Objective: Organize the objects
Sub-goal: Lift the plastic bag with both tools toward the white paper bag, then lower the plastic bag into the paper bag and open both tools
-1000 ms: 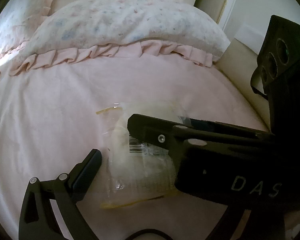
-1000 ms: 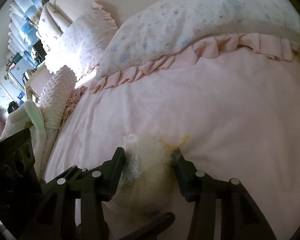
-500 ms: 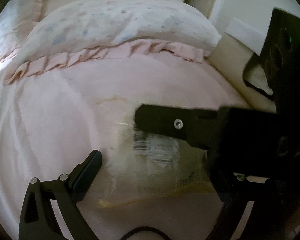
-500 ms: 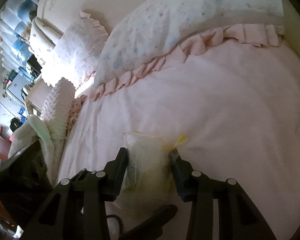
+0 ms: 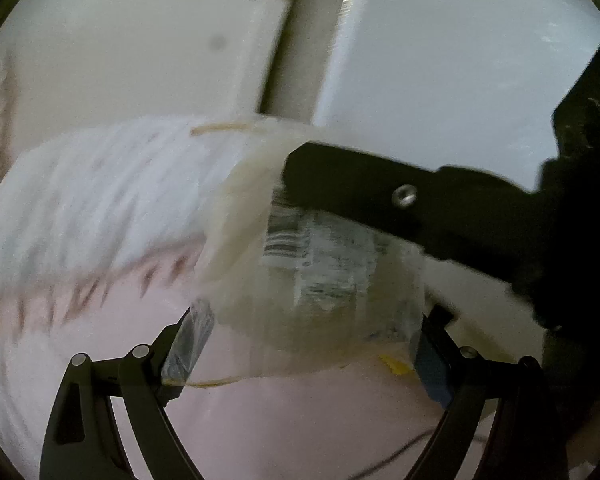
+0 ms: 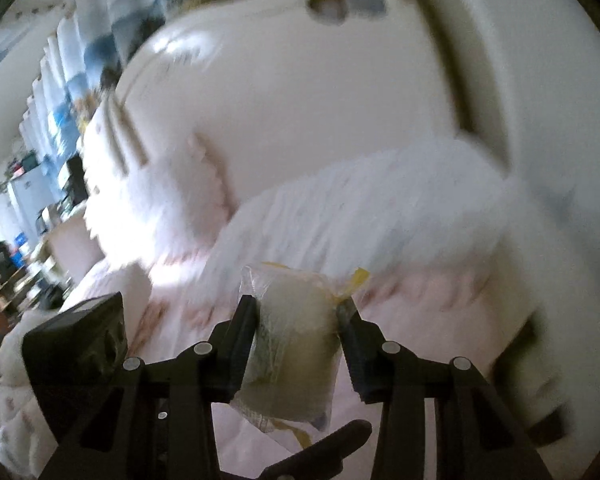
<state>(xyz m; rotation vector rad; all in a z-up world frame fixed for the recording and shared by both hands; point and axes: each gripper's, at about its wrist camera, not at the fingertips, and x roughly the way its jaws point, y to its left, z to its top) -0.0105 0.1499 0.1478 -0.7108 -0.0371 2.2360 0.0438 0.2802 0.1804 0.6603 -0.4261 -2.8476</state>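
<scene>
A clear plastic bag with pale cream contents and a barcode label is held off the pink bed. My right gripper is shut on the bag, one finger on each side. In the left wrist view the right gripper's black finger crosses over the bag. My left gripper stands wide, its fingertips at the bag's two lower corners; they look to touch the plastic, but blur hides whether they pinch it.
A flowered pillow with a pink ruffle lies behind the bag, also in the right wrist view. A cream headboard rises beyond. Shelves and clutter stand at far left. Pink bedsheet below.
The bag has been lifted off the sheet by the right gripper. Both views have tilted upward toward the headboard and wall, with motion blur. The left gripper's fingers now flank the bag.
</scene>
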